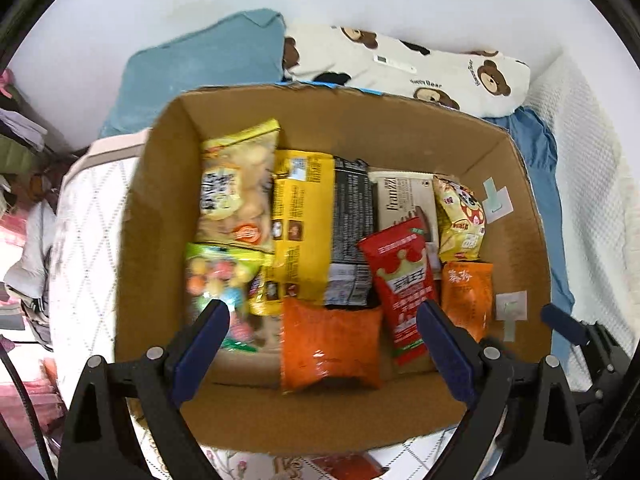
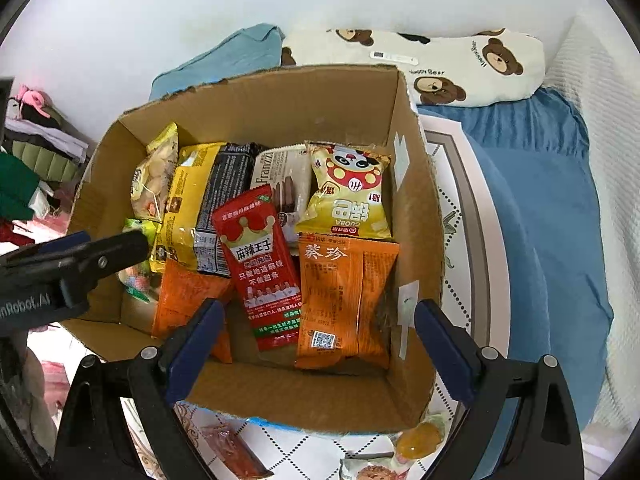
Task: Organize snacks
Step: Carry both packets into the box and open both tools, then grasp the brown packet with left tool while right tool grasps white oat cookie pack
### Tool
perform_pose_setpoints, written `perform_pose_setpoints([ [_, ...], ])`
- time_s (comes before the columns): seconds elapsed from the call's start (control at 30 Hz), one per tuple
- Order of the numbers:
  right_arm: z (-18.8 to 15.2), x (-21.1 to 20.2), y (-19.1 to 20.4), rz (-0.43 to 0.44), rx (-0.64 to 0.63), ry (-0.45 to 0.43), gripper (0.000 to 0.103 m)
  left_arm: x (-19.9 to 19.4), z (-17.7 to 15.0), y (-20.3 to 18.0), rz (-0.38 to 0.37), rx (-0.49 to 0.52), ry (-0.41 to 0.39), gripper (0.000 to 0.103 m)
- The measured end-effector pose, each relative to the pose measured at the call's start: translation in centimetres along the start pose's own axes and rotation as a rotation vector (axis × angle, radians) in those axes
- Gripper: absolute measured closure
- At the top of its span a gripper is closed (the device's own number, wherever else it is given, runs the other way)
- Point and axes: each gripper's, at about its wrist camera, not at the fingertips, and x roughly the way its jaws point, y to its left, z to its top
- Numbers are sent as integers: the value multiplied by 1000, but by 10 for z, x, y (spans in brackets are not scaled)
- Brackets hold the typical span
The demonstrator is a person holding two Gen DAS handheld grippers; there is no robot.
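Observation:
A cardboard box (image 1: 160, 184) (image 2: 416, 216) on a bed holds several snack packets. Among them are a red spicy-strip packet (image 1: 404, 284) (image 2: 260, 264), an orange packet (image 1: 332, 344) (image 2: 188, 300), an orange seed packet (image 1: 466, 300) (image 2: 344, 300), a yellow panda packet (image 1: 460, 220) (image 2: 348, 192), a yellow packet (image 1: 300, 224) (image 2: 184, 204) and a black one (image 1: 352, 228). My left gripper (image 1: 324, 320) hovers open and empty over the box's near side. My right gripper (image 2: 316, 320) is open and empty above the near right of the box. The left gripper also shows in the right wrist view (image 2: 80, 264).
A bear-print pillow (image 1: 420, 68) (image 2: 440, 64) and a teal pillow (image 1: 208, 60) lie behind the box. A blue blanket (image 2: 540, 200) is to the right. Loose snacks (image 2: 416, 440) lie on the quilt in front of the box. Clothes (image 2: 32, 152) are piled at the left.

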Motion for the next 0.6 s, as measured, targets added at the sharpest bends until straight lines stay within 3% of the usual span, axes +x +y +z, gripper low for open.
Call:
perform_pose_setpoints([
  [0.27,-17,-35,14,-23,-26,-93,5,-32,-29,5,40,-5,-103,7],
  [0.6,-60,-107,27,-56,-51,-279,4,-92,-82,1,65,7,-270,7],
])
